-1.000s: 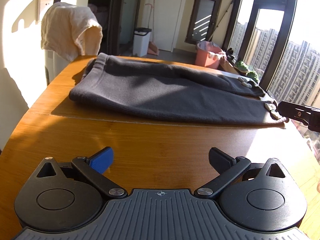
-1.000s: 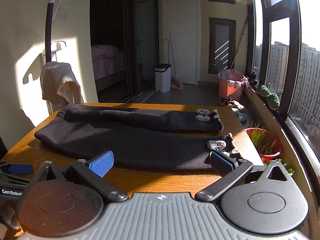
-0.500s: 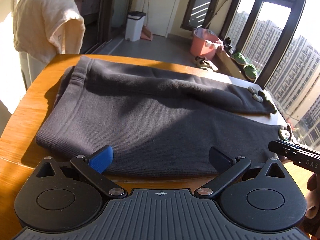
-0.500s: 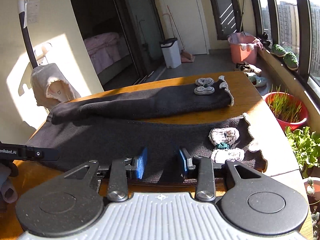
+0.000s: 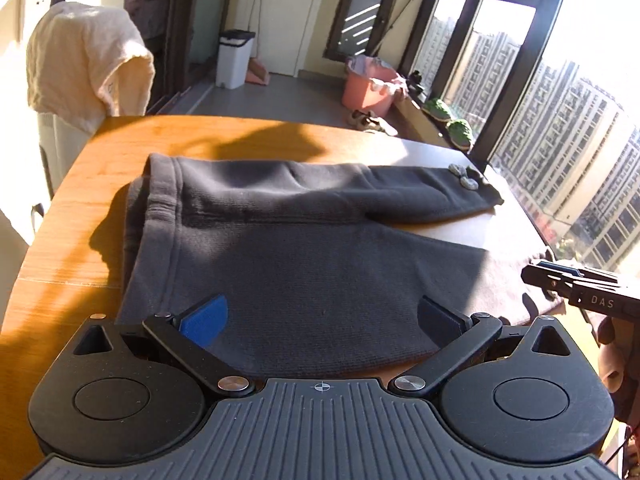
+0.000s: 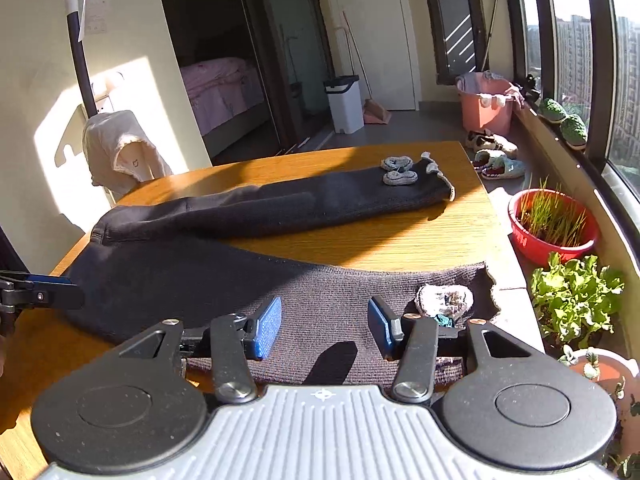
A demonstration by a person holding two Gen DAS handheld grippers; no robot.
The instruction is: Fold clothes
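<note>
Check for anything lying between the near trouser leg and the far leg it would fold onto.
Nothing visible does. Between the near leg and the far leg of the dark trousers there is only bare wooden table. Both the left gripper and the right gripper hover open over the near leg.

Dark grey trousers (image 5: 304, 264) flat on table, legs splayed, pom-pom cuffs

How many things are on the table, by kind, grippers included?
Trousers: 1
Grippers: 2, left and right
Total: 3
</note>
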